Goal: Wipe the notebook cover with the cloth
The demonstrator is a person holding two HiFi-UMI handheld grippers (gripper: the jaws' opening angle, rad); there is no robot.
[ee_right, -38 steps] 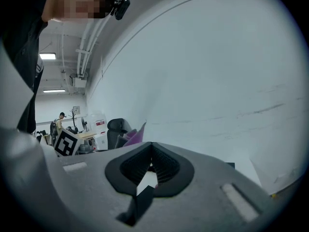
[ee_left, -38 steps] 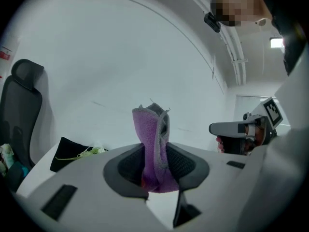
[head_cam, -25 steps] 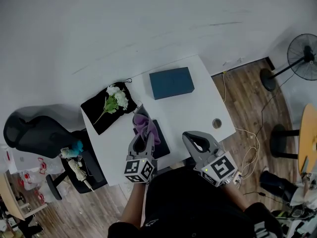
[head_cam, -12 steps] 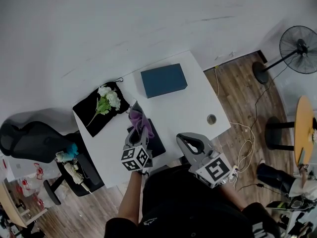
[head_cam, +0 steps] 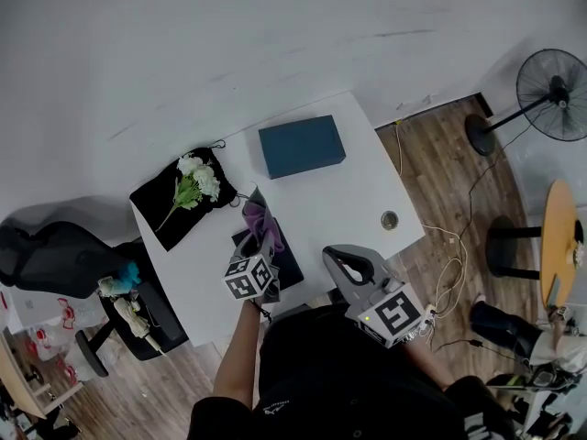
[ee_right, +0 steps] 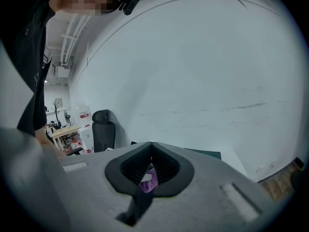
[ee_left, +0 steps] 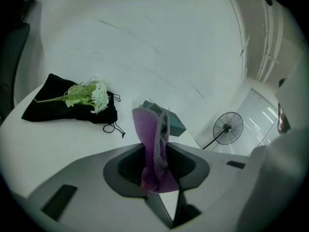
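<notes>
My left gripper [head_cam: 260, 220] is shut on a purple cloth [head_cam: 263, 227], which stands up between its jaws [ee_left: 155, 151]. It hovers over a flat dark notebook [head_cam: 290, 266] near the table's front edge. Whether the cloth touches the cover is hidden. A thicker teal-blue book or box [head_cam: 301, 147] lies at the back of the white table [head_cam: 367, 191] and shows behind the cloth [ee_left: 176, 124]. My right gripper [head_cam: 345, 258] is shut and empty, held just off the front edge to the right of the notebook. Its jaws [ee_right: 151, 148] point at the wall, and the cloth [ee_right: 149, 181] shows below them.
A black drawstring bag [head_cam: 156, 211] with white flowers [head_cam: 193, 180] lies at the table's back left. A round cable hole [head_cam: 390, 219] is near the right edge. An office chair [head_cam: 55, 259] stands to the left, and a floor fan [head_cam: 548, 81] and cables to the right.
My left gripper has moved forward over the dark notebook with the cloth still in it. The right gripper has stayed at the table's front edge.
</notes>
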